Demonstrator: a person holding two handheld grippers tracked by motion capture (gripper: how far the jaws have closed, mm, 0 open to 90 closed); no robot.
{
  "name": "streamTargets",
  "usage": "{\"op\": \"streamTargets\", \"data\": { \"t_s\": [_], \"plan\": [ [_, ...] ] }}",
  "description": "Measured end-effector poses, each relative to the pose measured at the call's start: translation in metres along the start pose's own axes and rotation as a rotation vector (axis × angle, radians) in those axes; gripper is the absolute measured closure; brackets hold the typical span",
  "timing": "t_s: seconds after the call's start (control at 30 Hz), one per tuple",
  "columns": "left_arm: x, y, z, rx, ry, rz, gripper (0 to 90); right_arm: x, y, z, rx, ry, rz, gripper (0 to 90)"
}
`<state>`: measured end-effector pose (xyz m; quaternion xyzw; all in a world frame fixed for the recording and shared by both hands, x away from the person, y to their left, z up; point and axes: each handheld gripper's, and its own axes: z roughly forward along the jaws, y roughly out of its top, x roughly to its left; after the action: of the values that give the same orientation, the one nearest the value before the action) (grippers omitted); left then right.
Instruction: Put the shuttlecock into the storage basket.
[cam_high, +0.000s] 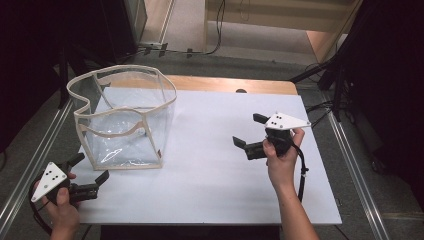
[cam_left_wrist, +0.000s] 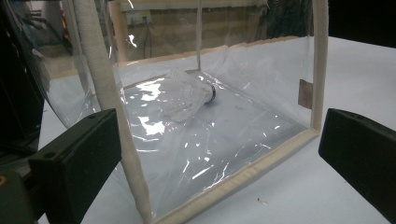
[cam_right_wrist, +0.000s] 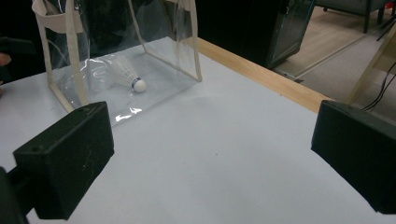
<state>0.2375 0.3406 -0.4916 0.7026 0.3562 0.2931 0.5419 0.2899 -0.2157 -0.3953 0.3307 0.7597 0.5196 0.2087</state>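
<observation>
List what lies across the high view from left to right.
left gripper → clear bag, with a shuttlecock inside on its floor → bare stretch of white table → right gripper.

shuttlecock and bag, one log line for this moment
shuttlecock: inside clear bag | left gripper: open, beside bag | right gripper: open, apart
</observation>
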Motion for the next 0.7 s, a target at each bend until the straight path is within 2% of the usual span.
{"op": "streamTargets", "data": {
  "t_s": [0.57,0.7],
  "plan": [
    [-0.001,0.000,0.000,0.002,0.000,0.002,0.0,-0.012,-0.023,-0.022,-0.016,-0.035,0.030,0.0],
    [-0.001,0.000,0.000,0.003,0.001,0.003,0.0,-0.013,-0.028,-0.026,-0.020,-0.056,0.033,0.0]
  ]
}}
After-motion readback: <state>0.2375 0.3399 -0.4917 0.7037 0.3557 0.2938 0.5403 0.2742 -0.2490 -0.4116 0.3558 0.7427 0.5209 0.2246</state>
